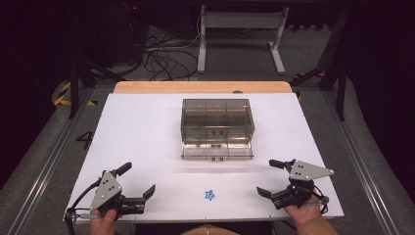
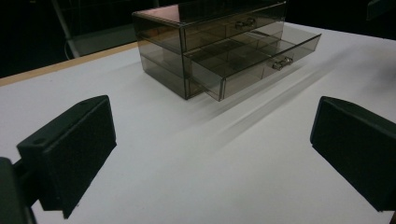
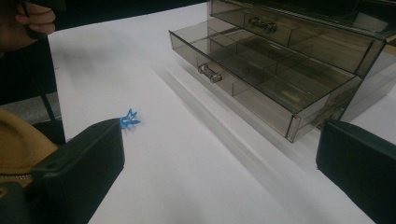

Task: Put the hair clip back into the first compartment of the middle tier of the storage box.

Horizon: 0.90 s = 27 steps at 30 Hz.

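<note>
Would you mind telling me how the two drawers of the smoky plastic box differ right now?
The lower drawer is pulled out toward the person, its divided compartments open from above; the upper drawer is pushed in, flush with the box. Both are smoky, see-through plastic with a small clear handle at the front.

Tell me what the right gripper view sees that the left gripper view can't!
In the right gripper view alone: the little blue star lying on the white table, a bit of tan sleeve, and the person's other hand at the top left corner. In the left gripper view alone: the table's wooden edge and a white frame leg on the floor behind. Both see the smoky see-through drawer box with its bottom drawer pulled out, plus two wide-open black jaws.
</note>
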### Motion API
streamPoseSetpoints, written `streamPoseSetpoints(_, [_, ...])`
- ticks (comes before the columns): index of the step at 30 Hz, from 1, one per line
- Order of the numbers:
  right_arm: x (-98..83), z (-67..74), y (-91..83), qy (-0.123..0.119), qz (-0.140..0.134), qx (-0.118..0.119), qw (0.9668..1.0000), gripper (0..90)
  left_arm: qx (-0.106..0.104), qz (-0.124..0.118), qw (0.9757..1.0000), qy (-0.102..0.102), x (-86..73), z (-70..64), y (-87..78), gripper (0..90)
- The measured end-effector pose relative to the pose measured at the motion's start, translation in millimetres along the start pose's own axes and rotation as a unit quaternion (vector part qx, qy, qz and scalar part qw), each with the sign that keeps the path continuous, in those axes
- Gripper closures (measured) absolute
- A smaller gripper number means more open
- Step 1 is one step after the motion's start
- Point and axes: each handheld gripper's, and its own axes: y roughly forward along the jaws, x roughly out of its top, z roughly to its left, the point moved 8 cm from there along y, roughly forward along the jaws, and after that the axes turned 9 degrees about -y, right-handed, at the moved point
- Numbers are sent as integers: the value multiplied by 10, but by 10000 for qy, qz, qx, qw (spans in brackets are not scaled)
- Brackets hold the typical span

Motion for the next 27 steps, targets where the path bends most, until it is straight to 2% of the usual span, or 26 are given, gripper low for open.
streamPoseSetpoints(8, [95, 29, 57, -62, 73, 51, 9999, 46, -14, 22, 10000, 27, -8, -9, 6, 9])
streamPoseSetpoints(27, [430, 177, 390, -308, 71, 479, 9984, 48, -40, 46, 10000, 10, -17, -11, 9, 9])
